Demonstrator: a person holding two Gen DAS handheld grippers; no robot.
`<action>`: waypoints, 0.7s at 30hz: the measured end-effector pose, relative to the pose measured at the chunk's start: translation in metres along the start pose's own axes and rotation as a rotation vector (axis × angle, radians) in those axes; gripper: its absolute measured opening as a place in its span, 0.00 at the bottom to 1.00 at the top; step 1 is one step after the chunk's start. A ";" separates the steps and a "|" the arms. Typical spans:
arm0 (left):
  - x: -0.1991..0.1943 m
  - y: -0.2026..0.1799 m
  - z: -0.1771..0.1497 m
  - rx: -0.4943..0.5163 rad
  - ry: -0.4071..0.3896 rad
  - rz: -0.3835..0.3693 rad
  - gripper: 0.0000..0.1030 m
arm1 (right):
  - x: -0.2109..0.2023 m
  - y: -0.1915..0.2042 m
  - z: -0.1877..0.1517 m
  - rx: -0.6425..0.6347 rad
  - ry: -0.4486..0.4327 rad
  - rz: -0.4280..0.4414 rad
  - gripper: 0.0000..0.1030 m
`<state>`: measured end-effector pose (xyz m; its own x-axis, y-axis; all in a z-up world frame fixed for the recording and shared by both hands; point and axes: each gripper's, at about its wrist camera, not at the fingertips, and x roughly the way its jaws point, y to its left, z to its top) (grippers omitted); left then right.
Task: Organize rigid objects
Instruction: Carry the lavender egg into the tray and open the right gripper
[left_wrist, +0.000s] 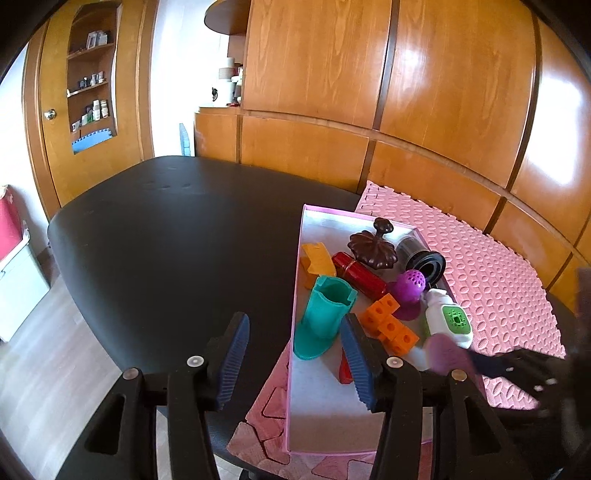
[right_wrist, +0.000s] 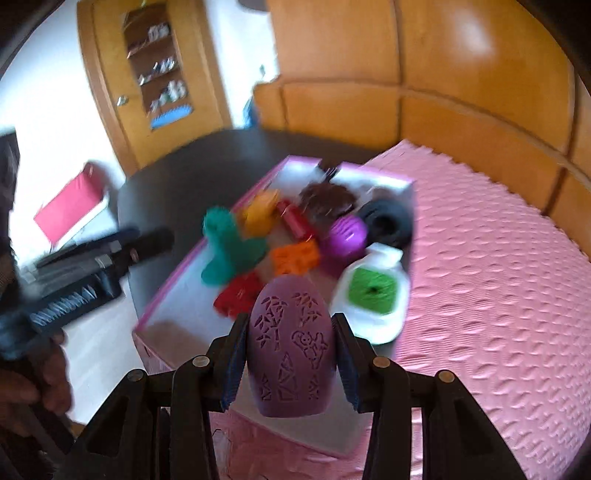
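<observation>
A pink-rimmed white box (left_wrist: 299, 258) (right_wrist: 192, 306) holds several toys: a teal vase shape (left_wrist: 325, 314), an orange block piece (left_wrist: 388, 325), a red cylinder (left_wrist: 358, 275), a purple perforated ball (left_wrist: 410, 286) and a white and green device (left_wrist: 448, 319). My right gripper (right_wrist: 290, 354) is shut on a mauve egg-shaped carved object (right_wrist: 290, 343) and holds it above the box's near end. It shows blurred in the left wrist view (left_wrist: 448, 354). My left gripper (left_wrist: 295, 365) is open and empty over the box's left rim.
The box rests on pink foam mats (left_wrist: 491, 280) (right_wrist: 498, 277) on a black table (left_wrist: 166, 236). Wooden wall panels (left_wrist: 424, 92) stand behind the table. A shelf cabinet (left_wrist: 92, 77) is at the far left. The right wrist view is motion-blurred.
</observation>
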<state>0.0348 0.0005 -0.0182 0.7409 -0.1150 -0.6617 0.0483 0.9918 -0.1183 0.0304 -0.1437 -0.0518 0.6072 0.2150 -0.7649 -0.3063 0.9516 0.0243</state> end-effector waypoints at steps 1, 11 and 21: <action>0.000 0.000 0.000 0.002 -0.001 0.000 0.51 | 0.007 0.001 -0.002 -0.006 0.016 -0.015 0.43; 0.000 -0.002 -0.001 0.014 0.002 -0.001 0.51 | 0.019 -0.001 -0.018 0.000 0.024 -0.072 0.42; -0.003 -0.008 -0.002 0.028 -0.004 -0.003 0.54 | 0.010 0.000 -0.019 0.022 0.005 -0.079 0.45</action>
<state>0.0308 -0.0075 -0.0162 0.7436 -0.1182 -0.6580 0.0697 0.9926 -0.0996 0.0230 -0.1456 -0.0717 0.6249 0.1377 -0.7685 -0.2409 0.9703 -0.0220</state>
